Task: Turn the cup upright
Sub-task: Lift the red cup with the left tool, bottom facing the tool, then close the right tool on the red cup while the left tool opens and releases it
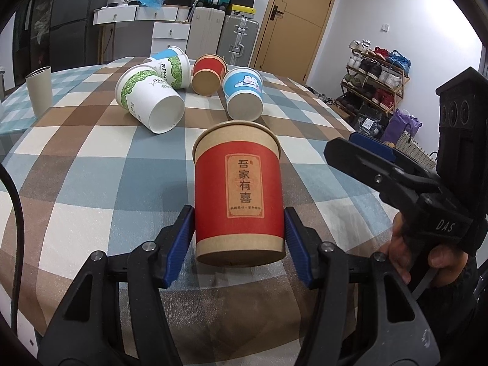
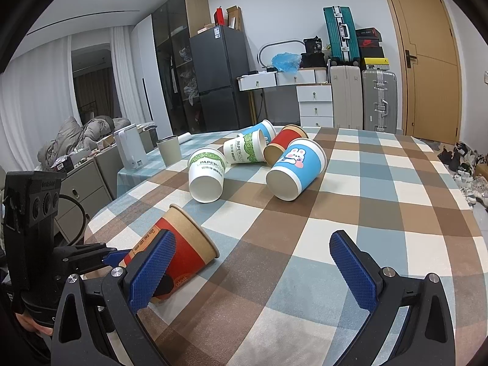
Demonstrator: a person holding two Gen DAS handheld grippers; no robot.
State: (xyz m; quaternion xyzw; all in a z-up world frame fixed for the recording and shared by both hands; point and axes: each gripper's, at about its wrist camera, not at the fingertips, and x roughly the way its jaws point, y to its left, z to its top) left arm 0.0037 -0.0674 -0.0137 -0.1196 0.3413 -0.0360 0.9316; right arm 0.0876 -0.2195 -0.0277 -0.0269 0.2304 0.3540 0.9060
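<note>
A red-and-kraft paper cup with a tan label of Chinese characters [image 1: 238,193] sits between the blue ribbed pads of the left gripper [image 1: 239,244], near the front edge of the round table under a blue, brown and cream checked tablecloth [image 1: 91,164]. The pads press on its lower sides, so the left gripper is clamped on the cup. In the right wrist view the cup [image 2: 180,253] is tilted, its open mouth pointing up and away toward the table's middle and its base toward the holder; whether it touches the cloth cannot be told.

The right gripper [image 2: 256,271] hovers just beside it with its fingers spread wide and only tablecloth between them.

Farther back, five more paper cups lie on their sides in a loose cluster: a white cup with green leaf print [image 2: 207,174], a second green-leaf cup [image 2: 245,149], a blue cup with a cartoon rabbit [image 2: 297,172], a second red-and-kraft cup [image 2: 285,146] and another blue cup [image 2: 262,129] behind them. A grey tumbler [image 2: 169,149] stands upright at the table's far left edge.
</note>
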